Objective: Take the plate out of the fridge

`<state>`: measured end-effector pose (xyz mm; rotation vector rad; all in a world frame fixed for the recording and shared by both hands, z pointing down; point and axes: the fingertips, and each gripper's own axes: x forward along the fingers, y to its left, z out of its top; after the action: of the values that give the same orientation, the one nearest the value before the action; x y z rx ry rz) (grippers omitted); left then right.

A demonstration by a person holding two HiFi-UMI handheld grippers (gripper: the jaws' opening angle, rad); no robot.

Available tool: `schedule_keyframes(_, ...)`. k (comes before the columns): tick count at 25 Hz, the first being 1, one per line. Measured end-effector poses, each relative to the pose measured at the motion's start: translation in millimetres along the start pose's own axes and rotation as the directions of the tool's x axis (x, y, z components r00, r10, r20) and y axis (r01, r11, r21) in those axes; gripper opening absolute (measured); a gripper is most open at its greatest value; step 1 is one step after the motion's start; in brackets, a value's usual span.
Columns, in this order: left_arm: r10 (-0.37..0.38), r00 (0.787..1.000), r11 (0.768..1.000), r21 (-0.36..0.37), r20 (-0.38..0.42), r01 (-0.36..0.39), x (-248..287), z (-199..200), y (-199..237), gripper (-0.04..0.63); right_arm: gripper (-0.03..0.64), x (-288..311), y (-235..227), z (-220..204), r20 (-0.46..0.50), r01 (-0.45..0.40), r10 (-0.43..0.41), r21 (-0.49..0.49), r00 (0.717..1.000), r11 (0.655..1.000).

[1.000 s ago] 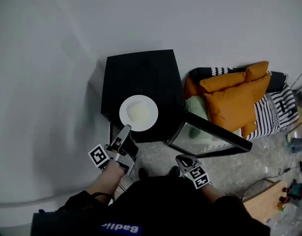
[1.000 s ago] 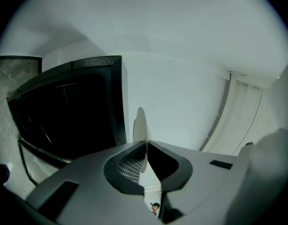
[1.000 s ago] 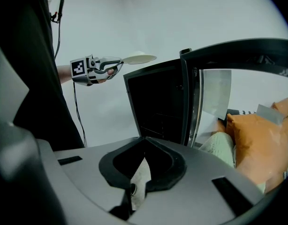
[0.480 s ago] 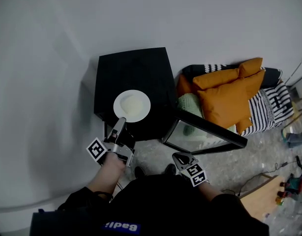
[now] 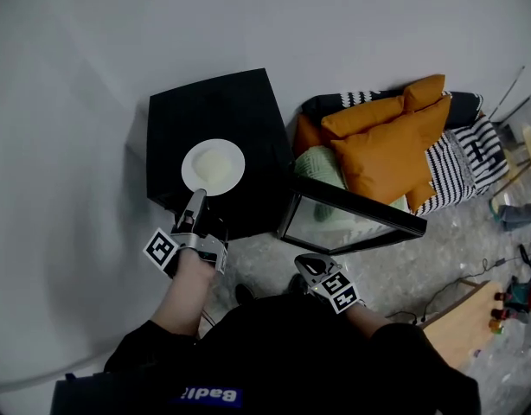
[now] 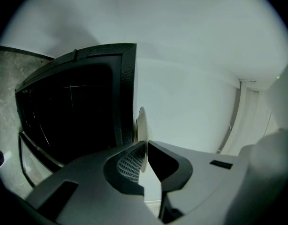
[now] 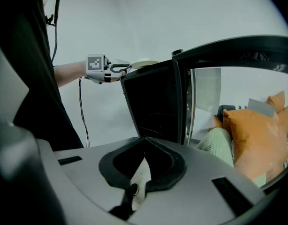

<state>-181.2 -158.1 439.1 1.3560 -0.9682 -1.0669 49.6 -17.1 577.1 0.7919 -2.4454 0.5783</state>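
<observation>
A white plate (image 5: 213, 167) lies flat at the front of the top of the small black fridge (image 5: 231, 111); I cannot tell whether it rests there. My left gripper (image 5: 197, 199) is shut on its near rim. In the left gripper view the plate (image 6: 141, 123) shows edge-on, pinched between the jaws of the left gripper (image 6: 145, 146). My right gripper (image 5: 305, 265) hangs shut and empty in front of the open fridge door (image 5: 352, 210). The right gripper view shows the right gripper (image 7: 144, 144), the fridge's dark inside (image 7: 153, 107) and the plate (image 7: 145, 62) on top.
Orange cushions (image 5: 387, 145) and a striped fabric (image 5: 469, 158) lie piled right of the fridge behind the open glass door. A white wall stands behind and to the left. A wooden board (image 5: 456, 335) and cables lie on the floor at the right.
My left gripper has carried the plate a little further in over the fridge top and slightly lower. The view has swung, so everything sits further left. The right gripper has kept still.
</observation>
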Motion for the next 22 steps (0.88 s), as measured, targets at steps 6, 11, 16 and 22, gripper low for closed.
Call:
schedule_keyframes(6, 0.018, 1.000, 1.000, 0.014, 0.007, -0.018, 14, 0, 8, 0.021, 0.009, -1, -1, -5, 0.001, 0.002, -0.002, 0.005, 1.000, 1.000)
schedule_keyframes(11, 0.022, 0.999, 1.000, 0.007, 0.023, -0.022, 21, 0, 14, 0.021, 0.009, -3, -1, -6, 0.011, -0.005, 0.004, 0.004, 1.000, 1.000)
schedule_keyframes(16, 0.020, 1.000, 1.000, 0.012, 0.023, -0.020, 21, 0, 16, 0.021, 0.009, -3, 2, -5, 0.013, -0.009, 0.009, -0.003, 1.000, 1.000)
schedule_keyframes(22, -0.043, 0.999, 0.999, -0.013, 0.015, 0.043, 22, -2, 10, 0.071, 0.009, -2, 2, -3, 0.017, -0.006, 0.006, -0.011, 1.000, 1.000)
